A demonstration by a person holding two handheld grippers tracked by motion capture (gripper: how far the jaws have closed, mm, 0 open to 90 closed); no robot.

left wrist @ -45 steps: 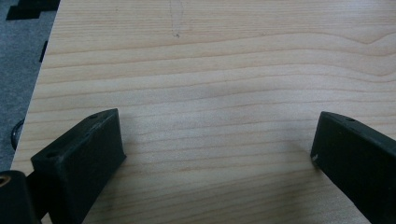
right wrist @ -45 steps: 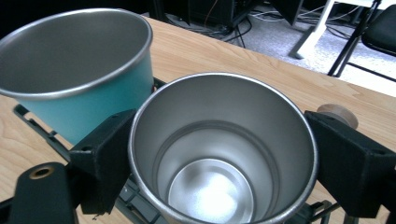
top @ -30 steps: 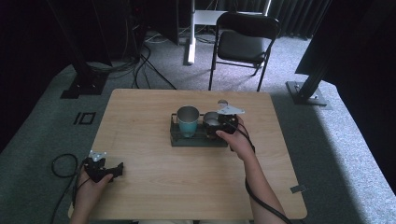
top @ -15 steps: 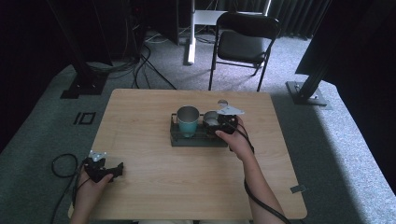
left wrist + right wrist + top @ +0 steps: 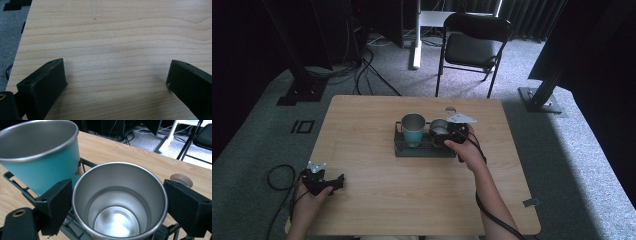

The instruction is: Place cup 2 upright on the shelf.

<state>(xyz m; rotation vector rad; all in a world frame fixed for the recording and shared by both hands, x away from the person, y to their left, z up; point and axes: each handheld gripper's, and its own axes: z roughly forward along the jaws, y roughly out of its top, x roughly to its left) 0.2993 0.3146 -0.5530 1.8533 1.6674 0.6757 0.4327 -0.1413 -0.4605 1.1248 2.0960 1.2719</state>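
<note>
A wooden table (image 5: pixel 412 200) holds a dark wire rack (image 5: pixel 422 149) near its middle, and every place below is given from that rack. Two metal cups stand upright in the rack: a teal cup (image 5: pixel 413 129) at its left end and a silver cup (image 5: pixel 439 130) just beside it toward the right end.

The right gripper (image 5: pixel 452 134) is at the rack's right end, level with the silver cup. In the right gripper view, the silver cup (image 5: pixel 120 200) sits between the two black jaws. The jaws are spread to either side of its rim, and both jaws seem to be just at the wall or a hair off it. Whether they are already pressing cannot be told, so the grip reads as not yet clamped. The teal cup (image 5: pixel 42 155) stands just beyond the left-hand jaw, close to touching the silver one.

The step in hand looks like taking hold of the silver cup. The next move probably calls for squeezing the jaws onto its wall, without nudging the teal neighbour.

The left gripper (image 5: pixel 323 181) rests well away from the rack, near the table's near left corner. Its jaws are wide apart over bare wood, holding nothing.
</note>
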